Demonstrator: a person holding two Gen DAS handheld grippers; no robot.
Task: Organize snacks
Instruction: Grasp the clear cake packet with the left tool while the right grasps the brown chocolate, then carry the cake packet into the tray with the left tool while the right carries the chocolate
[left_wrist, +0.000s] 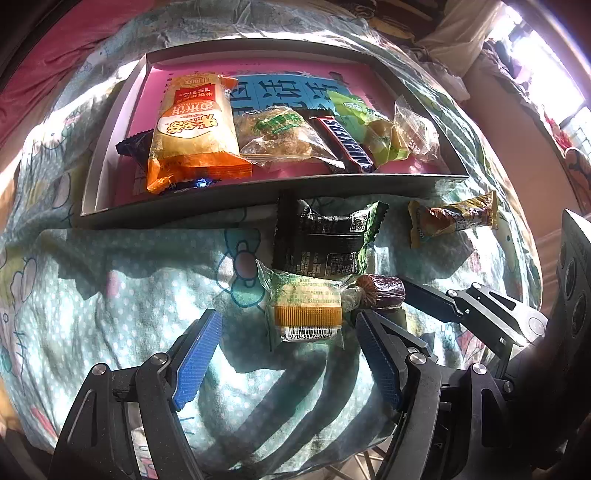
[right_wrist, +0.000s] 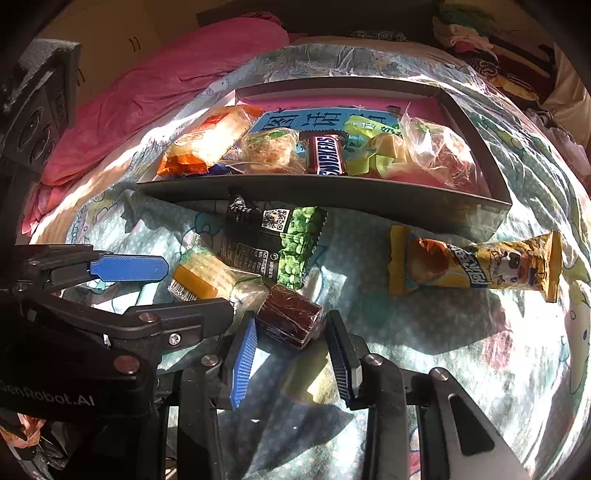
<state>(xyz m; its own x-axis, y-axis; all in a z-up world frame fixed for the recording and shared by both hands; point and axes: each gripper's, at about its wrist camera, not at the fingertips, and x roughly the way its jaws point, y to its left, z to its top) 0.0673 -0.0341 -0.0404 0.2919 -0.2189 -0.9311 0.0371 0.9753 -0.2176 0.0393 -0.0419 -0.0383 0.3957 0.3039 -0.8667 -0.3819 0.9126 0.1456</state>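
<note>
Left gripper (left_wrist: 288, 350): jaws spread wide, holding nothing; low over the bedsheet (left_wrist: 110, 295), blue pads either side of a gap.
Clear yellow snack pack (left_wrist: 303, 306): lies on the sheet just ahead of the left gripper, in line with the gap between its pads, barcode end nearest; not clamped.
Right gripper (right_wrist: 291, 354): jaws parted, a pad on each side of the dark red roll; whether the pads touch it cannot be told. It sits just right of the left gripper.
Dark red roll (right_wrist: 290, 314): wrapped in clear film, lying at the right gripper's fingertips, touching the right end of the clear yellow snack pack.
Black and green packet (left_wrist: 325, 236): flat on the sheet straight beyond both grippers, its near edge overlapping the clear yellow pack, its far edge near the box wall.
Box (left_wrist: 258, 195): shallow, grey-walled, pink inside, farther ahead of the grippers.
Box contents, left to right: orange rice-cracker bag (left_wrist: 195, 129) over a dark wrapper, clear pastry pack (left_wrist: 284, 136), Snickers bar (left_wrist: 347, 144), green-yellow candy bag (left_wrist: 369, 125), clear bag (left_wrist: 413, 129) at the right end.
Yellow cartoon stick pack (right_wrist: 476, 262): alone on the sheet, ahead and well right of the right gripper, outside the box.
</note>
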